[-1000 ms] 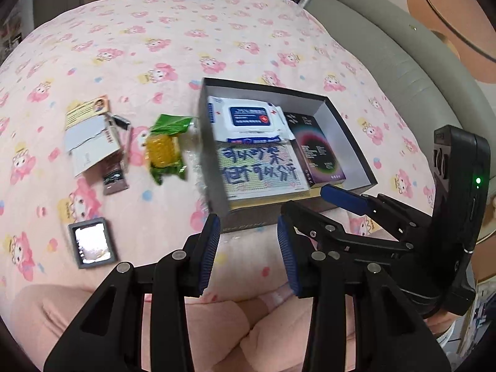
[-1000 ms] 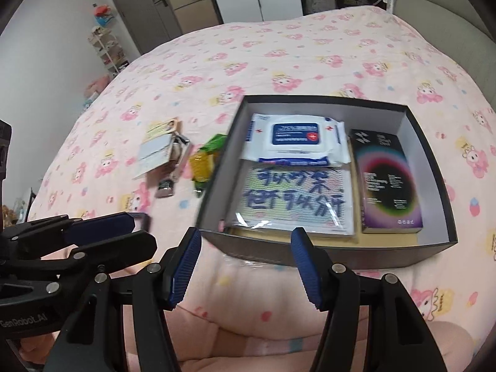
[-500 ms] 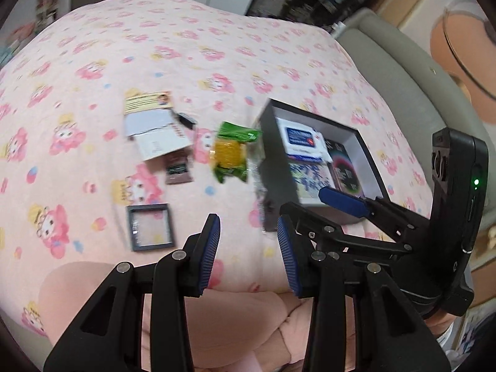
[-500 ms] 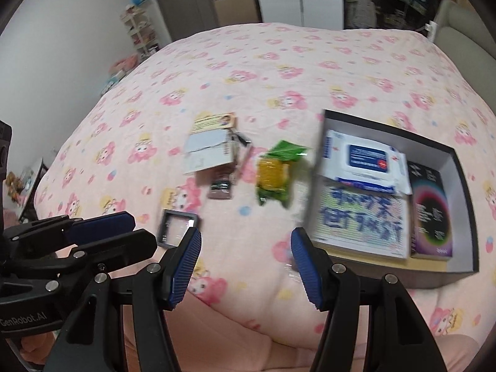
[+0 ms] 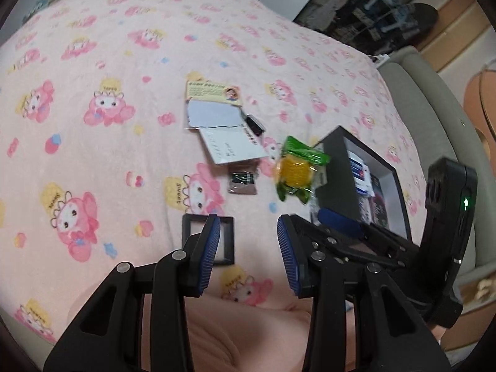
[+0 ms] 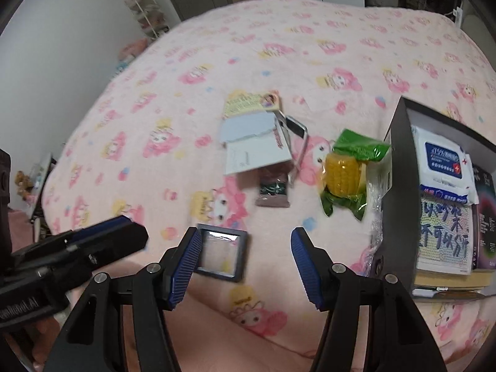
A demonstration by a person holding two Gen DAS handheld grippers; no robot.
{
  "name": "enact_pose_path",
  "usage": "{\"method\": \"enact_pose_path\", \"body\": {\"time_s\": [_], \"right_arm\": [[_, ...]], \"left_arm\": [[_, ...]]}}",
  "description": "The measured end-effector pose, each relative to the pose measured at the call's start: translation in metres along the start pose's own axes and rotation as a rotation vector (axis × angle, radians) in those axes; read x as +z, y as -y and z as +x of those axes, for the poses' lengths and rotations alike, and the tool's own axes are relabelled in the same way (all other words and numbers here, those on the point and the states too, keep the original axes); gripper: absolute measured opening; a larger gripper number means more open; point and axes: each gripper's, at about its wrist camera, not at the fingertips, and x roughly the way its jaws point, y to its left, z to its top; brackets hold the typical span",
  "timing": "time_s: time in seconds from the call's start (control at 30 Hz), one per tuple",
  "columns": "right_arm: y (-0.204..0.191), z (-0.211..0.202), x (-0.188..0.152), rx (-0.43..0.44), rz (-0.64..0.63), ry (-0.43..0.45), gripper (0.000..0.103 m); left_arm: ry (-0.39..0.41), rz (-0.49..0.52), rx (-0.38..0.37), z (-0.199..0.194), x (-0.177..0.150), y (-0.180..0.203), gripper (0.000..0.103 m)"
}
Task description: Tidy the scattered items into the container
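Note:
A dark open box [image 6: 400,167] [image 5: 333,170] lies on the pink bed at the right, holding a wet-wipes pack [image 6: 441,158], a handwritten pad [image 6: 445,229] and a dark booklet [image 6: 485,217]. Scattered left of it are a corn snack in green wrap [image 6: 344,173] [image 5: 294,172], a brown sachet [image 6: 272,192] [image 5: 243,183], cards and papers [image 6: 254,136] [image 5: 217,124], and a small square black frame [image 6: 221,254] [image 5: 226,241]. My left gripper [image 5: 248,248] is open and empty, hovering over the frame. My right gripper [image 6: 245,266] is open and empty, just right of the frame.
A small clear case [image 6: 294,130] lies beside the papers. A grey padded bed edge [image 5: 434,108] runs along the right. A wardrobe and shelves [image 6: 148,15] stand beyond the bed.
Both grippers have swung left, away from the box and toward the scattered items. The square frame now lies close beneath the fingertips. Both stay open.

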Motion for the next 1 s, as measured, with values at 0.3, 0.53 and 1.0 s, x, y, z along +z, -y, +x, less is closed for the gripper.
{"method": "enact_pose_path", "body": {"time_s": [0.3, 0.53, 1.0], "right_arm": [[0.024, 0.046, 0.037, -0.075, 0.020, -0.027, 0.057], [0.049, 0.086, 0.078, -0.132, 0.056, -0.011, 0.057], [0.037, 0.119, 0.080, 0.008, -0.001, -0.059, 0.034]], "left_arm": [[-0.070, -0.074, 0.110, 0.071, 0.043, -0.031, 0.039], [-0.094, -0.148, 0.050, 0.113, 0.069, -0.045, 0.039], [-0.140, -0.156, 0.031, 0.132, 0.063, -0.055, 0.017]]}}
